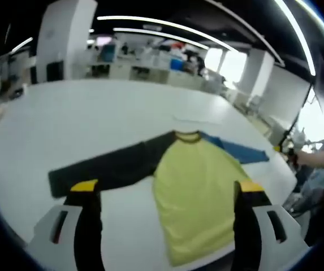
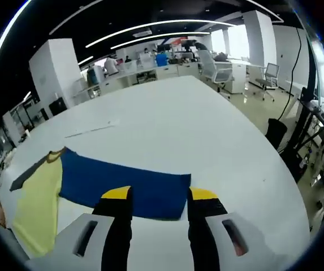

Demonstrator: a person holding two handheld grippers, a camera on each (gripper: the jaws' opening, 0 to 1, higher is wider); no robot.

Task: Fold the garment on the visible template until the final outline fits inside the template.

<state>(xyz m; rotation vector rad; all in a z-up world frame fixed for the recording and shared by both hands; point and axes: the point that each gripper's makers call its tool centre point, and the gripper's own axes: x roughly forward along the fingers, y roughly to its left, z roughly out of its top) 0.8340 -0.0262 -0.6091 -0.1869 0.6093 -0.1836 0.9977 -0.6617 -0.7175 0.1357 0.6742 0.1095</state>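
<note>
One shirt [image 1: 193, 197] lies flat and unfolded on the white table [image 1: 94, 124]: yellow body, dark collar, one black sleeve [image 1: 102, 166] stretched toward my left, one blue sleeve [image 2: 125, 186] stretched toward my right. In the left gripper view the whole shirt shows, its hem near the table's near edge and its collar pointing away from me. In the right gripper view the blue sleeve runs across the table to its cuff, which lies just ahead of my right tool.

Both sleeves lie fully extended and the body is at full length, so I judge that no fold has been made; the entire folding sequence is left. I cannot make out a template outline on the table in either view; a thin pale strip [image 2: 91, 130] lies beyond the collar, and I cannot tell what it is.

My left tool [image 1: 167, 189] hovers above the table with its jaws spread, one jaw over the black sleeve and the other over the right side of the yellow body, pinching nothing. My right tool [image 2: 153, 195] is likewise spread and empty, its tips poised over the blue cuff.

Beyond the table stand white pillars [image 1: 65, 39], desks and chairs [image 2: 215, 70] of an open office.
</note>
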